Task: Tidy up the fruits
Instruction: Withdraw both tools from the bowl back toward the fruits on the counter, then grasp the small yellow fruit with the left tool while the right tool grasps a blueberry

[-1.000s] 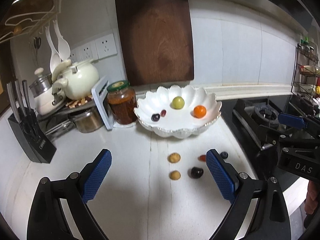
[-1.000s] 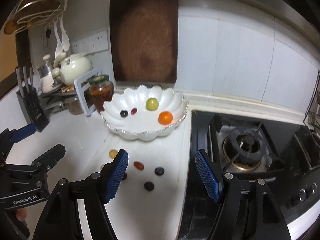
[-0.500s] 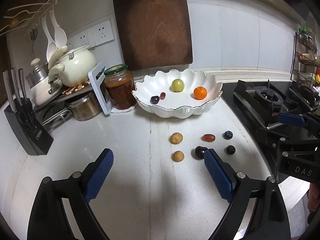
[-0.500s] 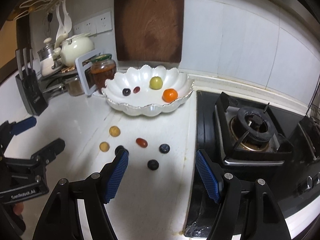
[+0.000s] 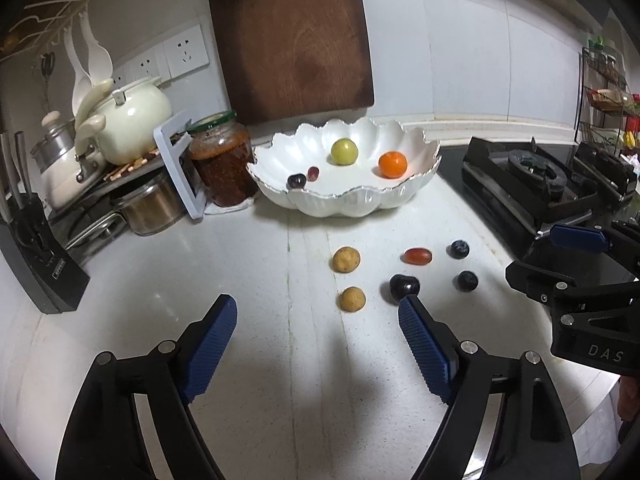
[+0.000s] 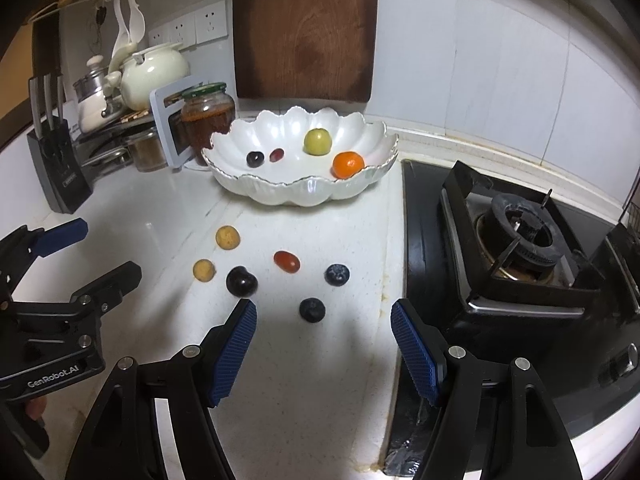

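Note:
A white scalloped bowl [image 5: 344, 200] at the back of the counter holds a green fruit [image 5: 344, 152], an orange [image 5: 393, 165], a dark cherry [image 5: 297, 181] and a red grape [image 5: 313, 173]. Loose on the counter lie two tan fruits [image 5: 346, 259], a dark cherry [image 5: 404, 287], a red grape [image 5: 417, 256] and two blueberries [image 5: 459, 249]. My left gripper [image 5: 316, 308] hovers low just short of the nearer tan fruit [image 5: 352, 299], its jaws closing with nothing pressed between them. My right gripper [image 6: 323, 312] is open, and the nearer blueberry [image 6: 312, 309] sits untouched between its fingertips.
A gas stove [image 6: 520, 240] borders the counter on the right. A jar [image 5: 222, 160], a cream kettle [image 5: 132, 114], pots and a knife block [image 5: 36, 264] crowd the back left. A wooden cutting board [image 5: 292, 36] leans on the wall behind the bowl.
Both grippers have sunk toward the counter, so the loose fruits now sit closer to the fingertips. The left jaws have narrowed; the right jaws keep the same gap.

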### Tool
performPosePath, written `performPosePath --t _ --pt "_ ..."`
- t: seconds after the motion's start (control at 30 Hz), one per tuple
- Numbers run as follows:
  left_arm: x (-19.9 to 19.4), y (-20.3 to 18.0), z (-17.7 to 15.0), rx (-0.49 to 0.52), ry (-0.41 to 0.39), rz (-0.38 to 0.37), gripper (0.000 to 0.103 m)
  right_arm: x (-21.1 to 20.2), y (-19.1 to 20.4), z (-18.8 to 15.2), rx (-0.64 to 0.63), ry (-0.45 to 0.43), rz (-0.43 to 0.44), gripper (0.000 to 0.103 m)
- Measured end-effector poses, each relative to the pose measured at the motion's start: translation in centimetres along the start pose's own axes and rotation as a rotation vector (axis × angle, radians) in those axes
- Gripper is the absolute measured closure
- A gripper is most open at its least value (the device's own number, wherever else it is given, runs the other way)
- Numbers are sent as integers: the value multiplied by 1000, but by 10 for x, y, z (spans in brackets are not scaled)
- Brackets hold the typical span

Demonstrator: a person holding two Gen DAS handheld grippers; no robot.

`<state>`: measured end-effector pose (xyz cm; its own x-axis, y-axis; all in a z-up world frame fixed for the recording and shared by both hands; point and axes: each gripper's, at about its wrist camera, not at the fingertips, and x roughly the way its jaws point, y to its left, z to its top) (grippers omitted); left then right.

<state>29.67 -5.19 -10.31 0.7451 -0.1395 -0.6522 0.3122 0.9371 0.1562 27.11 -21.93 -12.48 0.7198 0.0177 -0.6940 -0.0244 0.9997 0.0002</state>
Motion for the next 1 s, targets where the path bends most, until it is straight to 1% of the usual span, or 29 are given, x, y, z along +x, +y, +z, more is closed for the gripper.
performPosePath --t 0.17,0.3,0.33,0.37,0.57,0.67,0.73,0.83,0.93,1.0 --pt "13 3 -3 -3 17 -10 19 11 5 -2 -8 15 1 32" --pt "24 3 -3 16 26 -14 19 17 9 -2 -26 7 -7 33" --pt "27 3 -4 20 28 -17 21 19 10 -2 -30 5 -10 33" --pt "28 3 -4 22 27 -22 24 21 10 -2 -31 4 -12 33" --pt "45 1 -4 40 42 -50 32 35 12 -2 -24 23 -8 33" --pt "54 0 -4 42 57 -64 38 43 12 -4 -17 39 -3 38" --pt "59 -1 -4 40 66 -74 40 49 11 -4 -10 52 2 41" --pt "67 0 -4 35 79 -95 43 56 9 -5 5 67 7 44" --pt "74 -1 -5 34 93 -106 48 62 7 -6 12 77 10 47" --pt "78 -2 -5 33 105 -116 49 65 7 -6 11 83 10 49"
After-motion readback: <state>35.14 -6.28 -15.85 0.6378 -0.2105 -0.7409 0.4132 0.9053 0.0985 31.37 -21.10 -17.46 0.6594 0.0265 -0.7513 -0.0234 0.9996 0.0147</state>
